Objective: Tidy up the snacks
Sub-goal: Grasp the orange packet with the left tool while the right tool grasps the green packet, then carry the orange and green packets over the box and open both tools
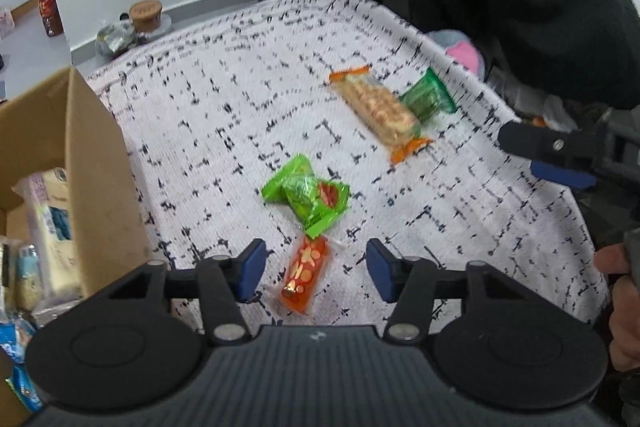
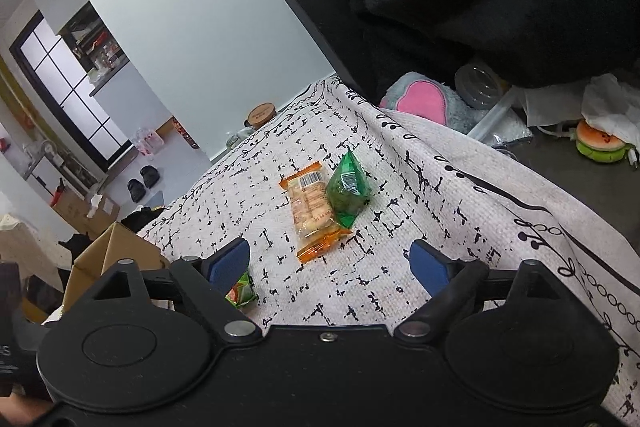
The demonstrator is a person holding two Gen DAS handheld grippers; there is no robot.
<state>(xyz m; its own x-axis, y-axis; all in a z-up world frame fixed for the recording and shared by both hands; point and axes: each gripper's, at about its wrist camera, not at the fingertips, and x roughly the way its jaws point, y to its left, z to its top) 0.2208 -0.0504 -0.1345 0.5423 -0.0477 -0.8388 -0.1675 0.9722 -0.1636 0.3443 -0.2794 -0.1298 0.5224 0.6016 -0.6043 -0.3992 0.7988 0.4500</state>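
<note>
Your left gripper [image 1: 316, 269] sits nearest the lens, jaws spread wide and empty, with the orange snack packet [image 1: 302, 277] lying on the cloth between its blue pads [image 1: 251, 269], touching neither as far as the view shows. Your right gripper [image 2: 330, 267] is likewise spread open and holds nothing, hovering over the cloth.

Going down by size: the counter carries a white cloth with black dashes [image 1: 240, 99] that covers nearly all of it. At its left edge stands the open cardboard box [image 1: 100, 163], with pale and blue-printed packets [image 1: 52, 227] already inside. Next comes the long cracker bar with orange ends [image 1: 380, 111], lying diagonally toward the far right of the cloth; from the right wrist it lies just ahead of the open jaws [image 2: 314, 215]. Pressed against its right side is the dark green packet [image 1: 428, 97], touching it along one edge [image 2: 346, 187]. Nearer you, the bright green packets [image 1: 308, 197] lie in a small overlapping heap mid-cloth, just beyond the orange snack packet and touching its far end. How many packets make up the heap is unclear. One corner of that heap shows behind your right gripper's left pad [image 2: 242, 293].
</note>
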